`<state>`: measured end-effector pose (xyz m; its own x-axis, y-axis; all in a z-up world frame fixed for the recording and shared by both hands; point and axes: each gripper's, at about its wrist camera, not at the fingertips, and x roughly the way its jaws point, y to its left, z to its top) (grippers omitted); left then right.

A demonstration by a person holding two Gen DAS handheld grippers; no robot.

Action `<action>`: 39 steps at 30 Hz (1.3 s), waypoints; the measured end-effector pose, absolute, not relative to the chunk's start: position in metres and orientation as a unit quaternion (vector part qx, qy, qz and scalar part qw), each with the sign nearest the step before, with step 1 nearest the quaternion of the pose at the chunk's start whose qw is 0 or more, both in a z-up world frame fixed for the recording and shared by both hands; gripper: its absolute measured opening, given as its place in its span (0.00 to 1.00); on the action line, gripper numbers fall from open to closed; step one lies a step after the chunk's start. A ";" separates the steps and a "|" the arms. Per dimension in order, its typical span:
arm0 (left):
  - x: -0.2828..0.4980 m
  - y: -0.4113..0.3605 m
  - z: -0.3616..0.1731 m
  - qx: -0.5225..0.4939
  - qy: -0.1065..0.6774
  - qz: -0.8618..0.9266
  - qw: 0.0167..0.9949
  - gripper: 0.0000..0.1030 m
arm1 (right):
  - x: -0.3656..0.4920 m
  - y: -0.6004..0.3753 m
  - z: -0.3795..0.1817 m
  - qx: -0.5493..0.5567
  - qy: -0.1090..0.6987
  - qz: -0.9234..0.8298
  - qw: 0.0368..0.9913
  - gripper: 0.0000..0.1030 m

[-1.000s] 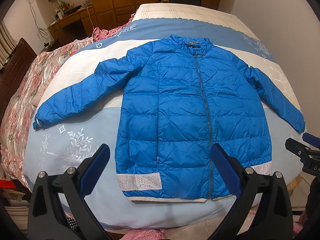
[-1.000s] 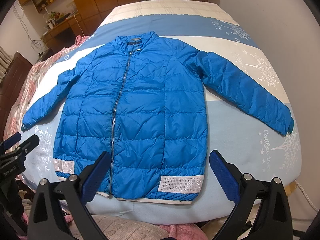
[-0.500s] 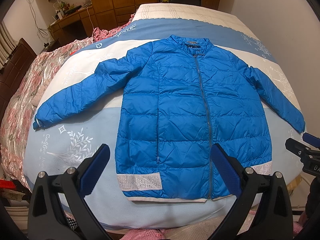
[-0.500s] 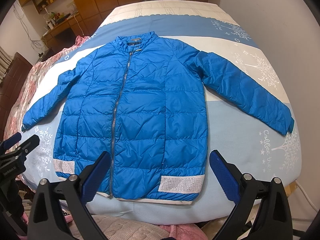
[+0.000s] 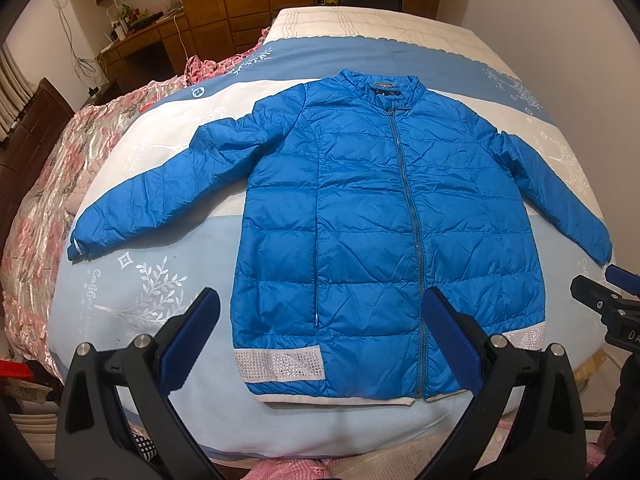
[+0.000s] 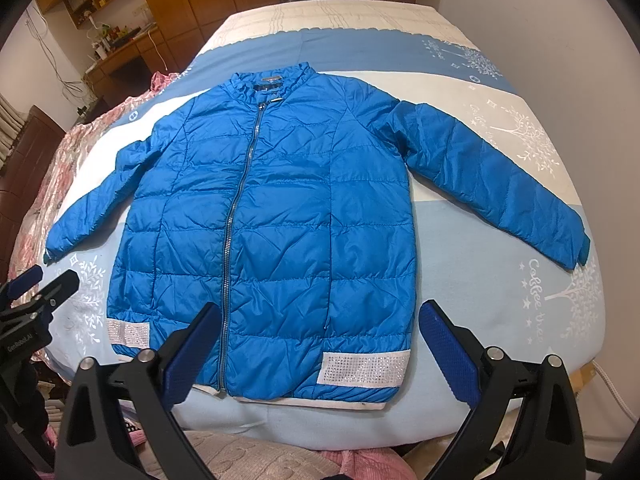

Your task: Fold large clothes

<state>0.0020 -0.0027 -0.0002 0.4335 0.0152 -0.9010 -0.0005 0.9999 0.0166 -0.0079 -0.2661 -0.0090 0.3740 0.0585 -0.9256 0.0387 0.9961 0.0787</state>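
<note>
Blue puffer jacket (image 5: 384, 232) lies flat, zipped, sleeves spread, on bed (image 5: 160, 320).

Even indoor light, fisheye-bowed edges

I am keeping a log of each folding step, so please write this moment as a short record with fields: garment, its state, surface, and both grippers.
garment: blue puffer jacket
state: spread flat, front side up, zipper closed, both sleeves out to the sides, not yet folded
surface: bed cover with blue and white bands
left gripper: open, holds nothing, hovers near the hem
right gripper: open, holds nothing, hovers near the hem
surroundings: pink floral quilt at the left side of the bed
</note>
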 end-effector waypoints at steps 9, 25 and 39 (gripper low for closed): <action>0.004 -0.004 -0.001 0.006 0.534 0.001 0.845 0.97 | -0.007 -0.273 -0.005 0.045 0.550 0.003 0.834 0.96; 0.090 -0.112 -0.080 0.089 0.571 -0.085 0.812 0.97 | -0.001 -0.497 -0.080 0.206 0.507 -0.135 0.826 0.94; 0.222 -0.299 -0.085 0.075 0.557 -0.160 0.812 0.97 | 0.002 -0.728 -0.142 0.359 0.500 -0.186 0.766 0.78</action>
<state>0.2221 -0.2990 -0.0853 0.3293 -0.1764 -0.9276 0.3427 0.9377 -0.0566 0.0025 -0.7282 -0.1416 0.4307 0.0754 -0.8993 0.6436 0.6729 0.3646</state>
